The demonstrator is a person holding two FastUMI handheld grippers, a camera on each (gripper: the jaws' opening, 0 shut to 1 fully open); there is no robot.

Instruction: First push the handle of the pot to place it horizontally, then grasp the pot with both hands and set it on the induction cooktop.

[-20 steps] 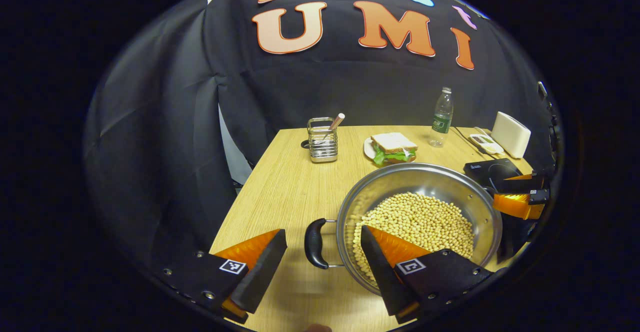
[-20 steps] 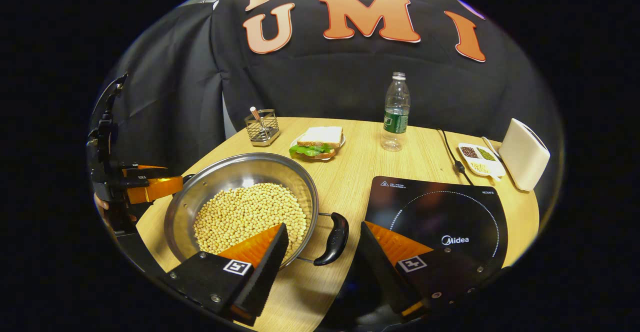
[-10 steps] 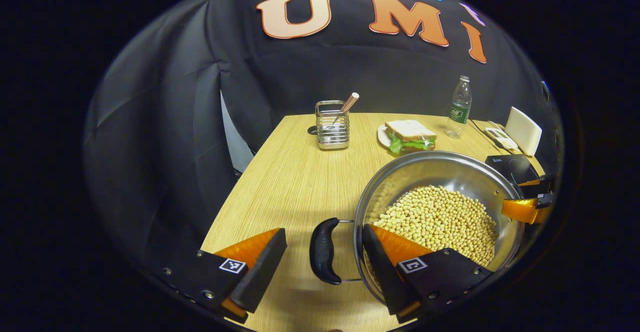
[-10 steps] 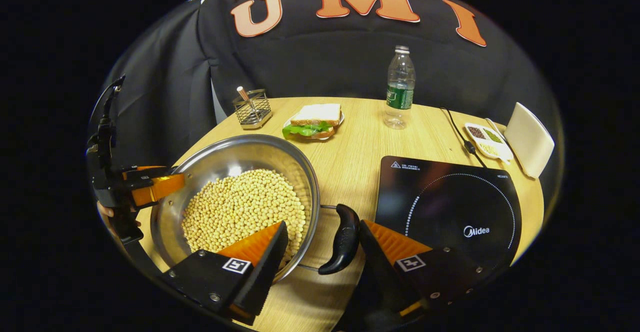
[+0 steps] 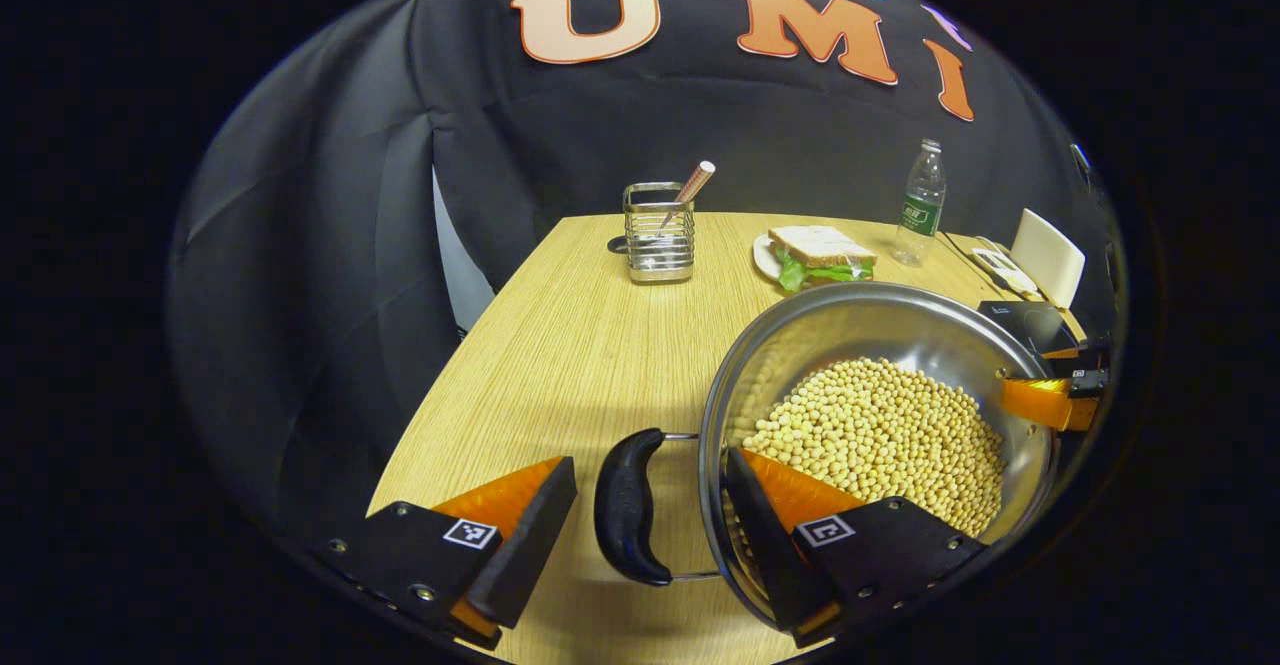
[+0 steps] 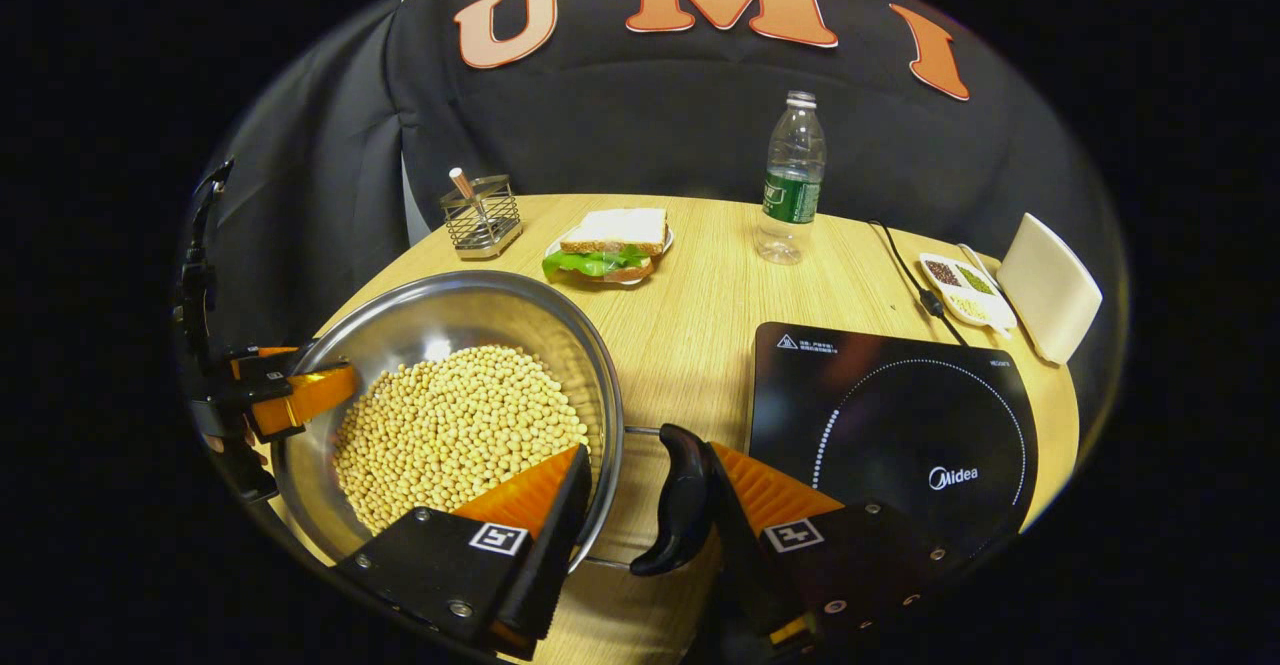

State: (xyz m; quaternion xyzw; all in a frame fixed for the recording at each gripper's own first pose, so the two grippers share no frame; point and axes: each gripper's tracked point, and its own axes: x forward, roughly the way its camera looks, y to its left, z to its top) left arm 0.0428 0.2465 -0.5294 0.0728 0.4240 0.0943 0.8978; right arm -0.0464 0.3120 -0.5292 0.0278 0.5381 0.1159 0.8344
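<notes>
A steel pot [image 5: 880, 320] [image 6: 440, 310] full of soybeans stands on the wooden table, with a black handle on each side. My left gripper [image 5: 648, 461] is open and straddles the left handle [image 5: 622, 520]; one finger is outside it and the other reaches over the rim above the beans. My right gripper [image 6: 646, 453] is open but narrowed around the right handle [image 6: 682, 500]; the outer finger touches the handle and the inner one lies over the pot rim. The black induction cooktop [image 6: 890, 415] [image 5: 1030, 323] lies to the right of the pot.
At the back of the table stand a wire utensil holder [image 6: 482, 217], a sandwich on a plate [image 6: 605, 245] and a water bottle [image 6: 790, 185]. A cable [image 6: 905, 275], a small dish of beans [image 6: 962, 290] and a white box [image 6: 1050, 287] lie behind the cooktop.
Both grippers moved forward until their fingers straddle the pot handles. The right gripper's fingers have narrowed and the outer one now touches its handle.
</notes>
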